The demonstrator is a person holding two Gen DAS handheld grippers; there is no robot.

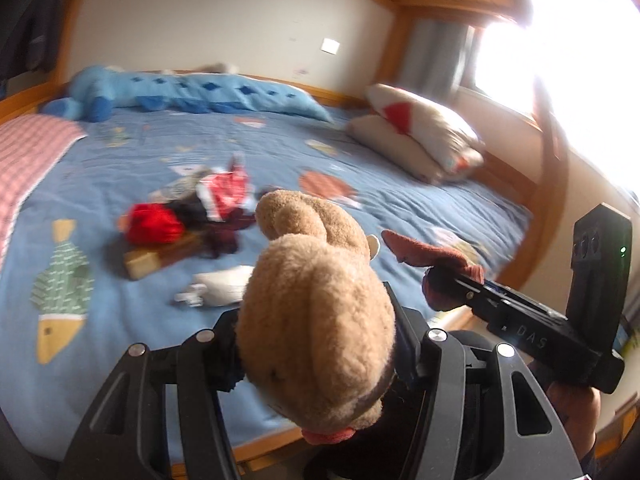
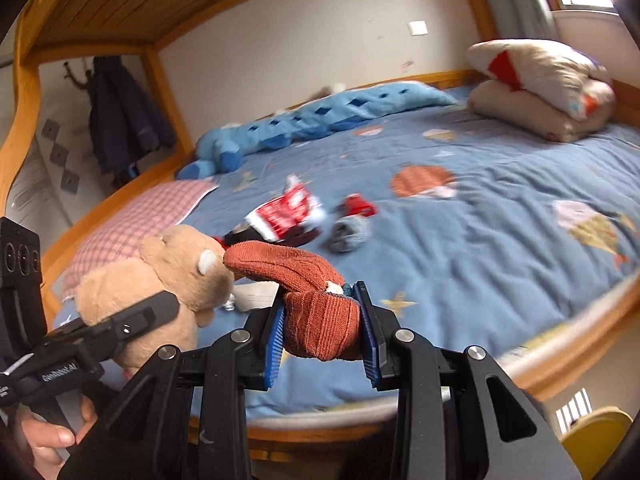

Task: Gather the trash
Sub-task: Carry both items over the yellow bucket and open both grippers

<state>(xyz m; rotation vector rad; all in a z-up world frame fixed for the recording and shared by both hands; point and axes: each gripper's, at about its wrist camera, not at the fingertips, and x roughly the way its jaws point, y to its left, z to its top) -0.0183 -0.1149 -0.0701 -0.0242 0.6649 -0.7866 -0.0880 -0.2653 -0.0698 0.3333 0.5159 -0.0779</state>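
Note:
My left gripper [image 1: 316,344] is shut on a tan plush bear [image 1: 312,320], held above the near edge of the bed; the bear also shows in the right wrist view [image 2: 168,280]. My right gripper [image 2: 322,320] is shut on a rust-orange knitted sock [image 2: 304,292], just right of the bear; the sock also shows in the left wrist view [image 1: 432,256]. On the blue bedspread [image 1: 400,216] lie a red-and-white wrapper [image 1: 226,192], a red crumpled item [image 1: 154,222], a white crumpled wrapper [image 1: 218,290] and a brown box [image 1: 160,258].
A long blue plush [image 1: 192,94] lies along the far wall. Stacked pillows [image 1: 424,132] sit at the back right, a pink checked pillow [image 1: 28,152] at the left. A grey rolled sock [image 2: 346,234] lies mid-bed. The wooden bed frame [image 2: 560,360] runs along the near edge.

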